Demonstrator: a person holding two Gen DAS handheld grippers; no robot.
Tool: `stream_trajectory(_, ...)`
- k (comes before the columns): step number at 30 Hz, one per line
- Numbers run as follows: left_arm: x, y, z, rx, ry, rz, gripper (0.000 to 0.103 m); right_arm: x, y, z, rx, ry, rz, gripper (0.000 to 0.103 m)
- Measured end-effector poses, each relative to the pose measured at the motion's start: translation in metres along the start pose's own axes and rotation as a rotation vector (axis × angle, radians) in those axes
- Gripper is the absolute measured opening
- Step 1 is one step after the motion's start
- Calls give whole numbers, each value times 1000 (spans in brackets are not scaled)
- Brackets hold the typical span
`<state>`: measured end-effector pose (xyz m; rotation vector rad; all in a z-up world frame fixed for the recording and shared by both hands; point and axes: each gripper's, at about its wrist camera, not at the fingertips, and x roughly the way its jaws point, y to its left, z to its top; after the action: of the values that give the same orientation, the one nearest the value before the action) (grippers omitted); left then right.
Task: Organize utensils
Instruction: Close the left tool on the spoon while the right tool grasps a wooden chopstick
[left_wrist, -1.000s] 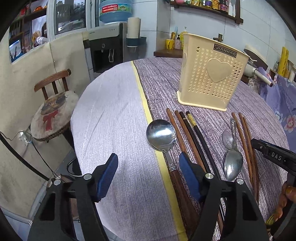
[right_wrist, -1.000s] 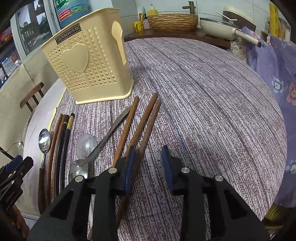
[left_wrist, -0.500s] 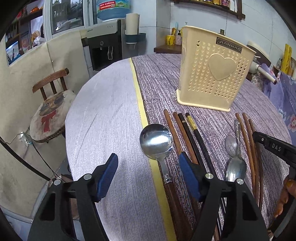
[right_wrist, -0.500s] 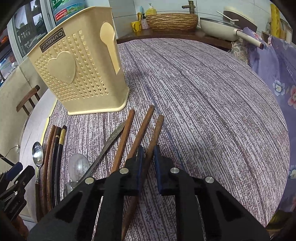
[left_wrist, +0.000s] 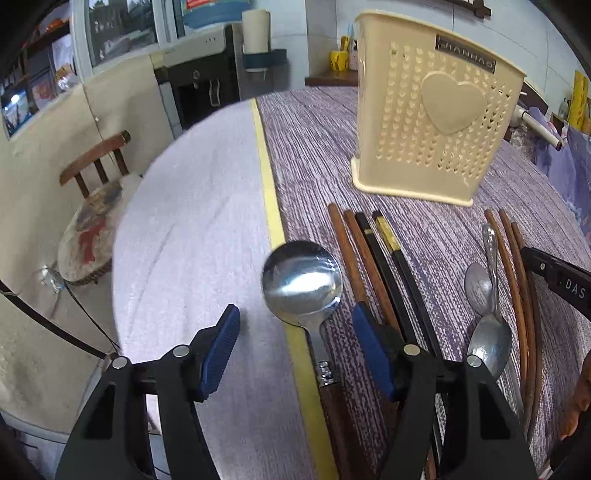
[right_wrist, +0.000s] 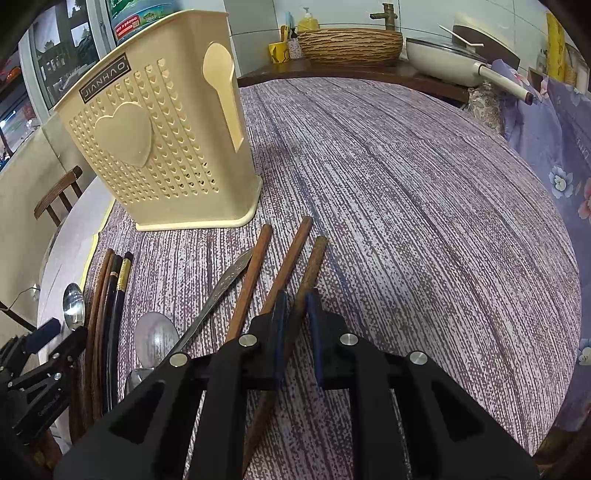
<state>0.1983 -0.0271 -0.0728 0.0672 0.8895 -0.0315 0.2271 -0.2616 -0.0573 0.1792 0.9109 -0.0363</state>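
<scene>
Left wrist view, left to right: wooden chair (left_wrist: 96, 162) with a patterned cushion off the table edge, well apart from everything. A water dispenser (left_wrist: 199, 66) stands behind it against the wall. The table (left_wrist: 192, 221) has a pale cloth on its left part, a yellow stripe (left_wrist: 273, 206), then purple weave.

Left gripper (left_wrist: 295, 354) is released, its jaws have just been narrowing and its pads touch nothing. The big spoon (left_wrist: 302, 282) lies between them, bowl on the stripe and wood handle running back under the gripper. Just right of the spoon lie four chopsticks (left_wrist: 373, 254), two brown and two black, side by side; the right pad hangs over the near ends of the brown ones, so they crowd any grab at the spoon handle.

The beige holder (left_wrist: 436, 118) stands upright behind the chopsticks, heart panel facing the camera, apart from all utensils.

Farther right, two small spoons (left_wrist: 484, 314) lie overlapped, then three brown sticks (left_wrist: 517, 280), with the right gripper at the frame edge over them.

Right wrist view: right gripper (right_wrist: 295, 325) is clenched on the rightmost stick (right_wrist: 314, 258), pads pressing both sides of it. Its two neighbours lie just left, close alongside. The stick's far end still sits on the cloth. The holder is beyond and to the left, nothing between it and the sticks. Right of the gripper is bare cloth, then a pan (right_wrist: 443, 55) and a woven basket (right_wrist: 351, 40) on the back counter.
</scene>
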Motion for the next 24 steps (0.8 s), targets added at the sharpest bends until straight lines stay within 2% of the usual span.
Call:
stream_trajectory(13, 9, -4, 11, 12, 8, -8, 59, 6, 5, 6, -5, -2, -5, 13)
stream_trajectory(20, 12, -5, 18, 15, 3, -11, 47, 9, 6, 10, -7, -11, -8, 12)
stream_trajectory(24, 12, -5, 18, 10, 6, -14, 47, 9, 3, 10, 4, -12, 8, 12)
